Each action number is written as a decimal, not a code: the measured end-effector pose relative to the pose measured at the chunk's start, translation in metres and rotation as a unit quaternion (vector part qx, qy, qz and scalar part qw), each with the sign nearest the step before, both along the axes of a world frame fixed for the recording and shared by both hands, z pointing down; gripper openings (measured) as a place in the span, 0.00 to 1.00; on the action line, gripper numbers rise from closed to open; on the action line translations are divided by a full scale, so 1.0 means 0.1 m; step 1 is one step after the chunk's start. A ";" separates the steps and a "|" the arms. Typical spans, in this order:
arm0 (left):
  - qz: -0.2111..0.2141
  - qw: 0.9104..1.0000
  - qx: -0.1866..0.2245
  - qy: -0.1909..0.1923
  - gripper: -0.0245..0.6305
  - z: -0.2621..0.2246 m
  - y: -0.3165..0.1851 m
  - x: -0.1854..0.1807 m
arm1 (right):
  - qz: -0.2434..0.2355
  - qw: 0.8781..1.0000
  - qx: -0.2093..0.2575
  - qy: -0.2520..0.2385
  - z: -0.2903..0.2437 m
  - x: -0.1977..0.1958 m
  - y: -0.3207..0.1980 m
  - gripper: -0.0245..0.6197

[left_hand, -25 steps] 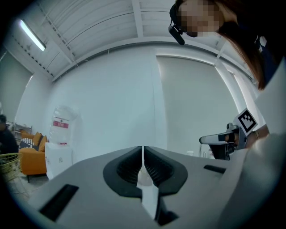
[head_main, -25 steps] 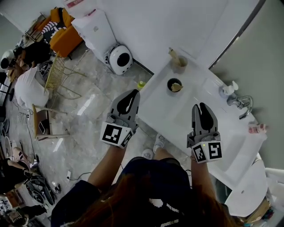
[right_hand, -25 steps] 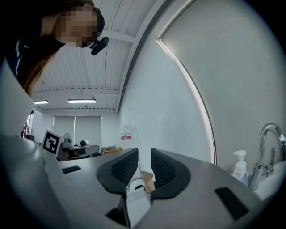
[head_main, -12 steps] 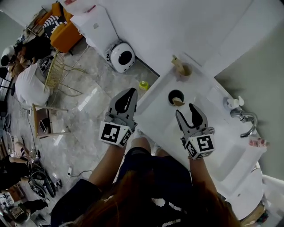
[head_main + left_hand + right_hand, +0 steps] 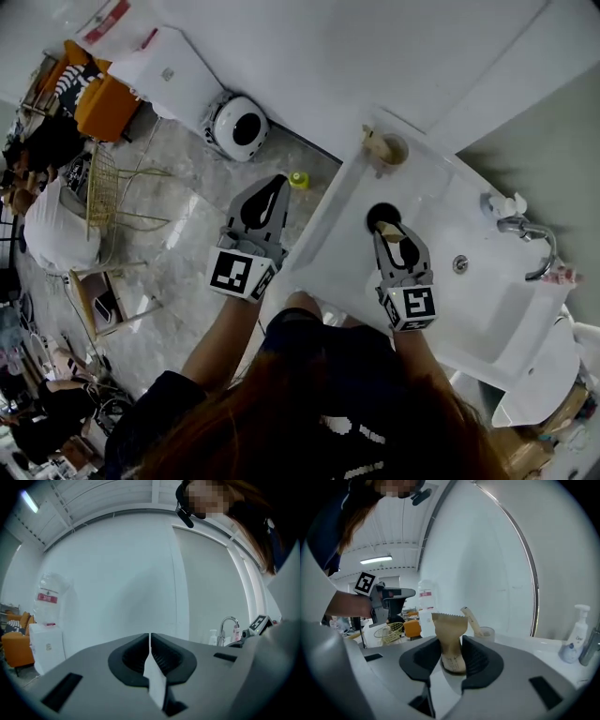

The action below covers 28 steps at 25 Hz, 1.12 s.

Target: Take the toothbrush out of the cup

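Closing just now, right gripper [image 5: 451,641] pinches tan, saw-edged paper toothbrush packet [image 5: 449,625] between ribbed fingers [image 5: 476,656]; left gripper [image 5: 150,638] pressed together.

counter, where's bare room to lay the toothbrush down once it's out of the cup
Bare counter between the dark cup holding the toothbrush and the beige cup, and the front corner beside the dark cup. Crowded by the faucet and soap bottle.

Person in dark top, grey gripper in each hand
Navy top [image 5: 314,342], long reddish-brown hair [image 5: 309,417] at lower centre; grey plastic left gripper [image 5: 278,180] and right gripper [image 5: 394,236] each carry a white cube [image 5: 239,272] with black square markers.
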<state>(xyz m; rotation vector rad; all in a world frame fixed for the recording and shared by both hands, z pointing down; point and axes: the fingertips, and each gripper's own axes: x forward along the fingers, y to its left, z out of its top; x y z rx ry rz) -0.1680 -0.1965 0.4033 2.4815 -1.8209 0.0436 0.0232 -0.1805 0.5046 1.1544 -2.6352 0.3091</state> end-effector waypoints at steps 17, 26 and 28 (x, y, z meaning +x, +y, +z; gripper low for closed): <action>0.057 0.998 0.033 0.010 0.08 -0.29 -0.23 0.05 | 0.026 0.994 0.054 -0.087 -1.36 0.35 -0.21 0.17; 0.050 0.997 0.059 0.012 0.08 -0.54 -0.10 0.01 | 0.082 0.984 0.148 -0.060 -1.99 0.85 -0.03 0.17; 0.049 0.997 0.060 0.012 0.08 -0.56 -0.07 0.00 | 0.091 0.984 0.145 -0.056 -1.94 0.90 0.00 0.17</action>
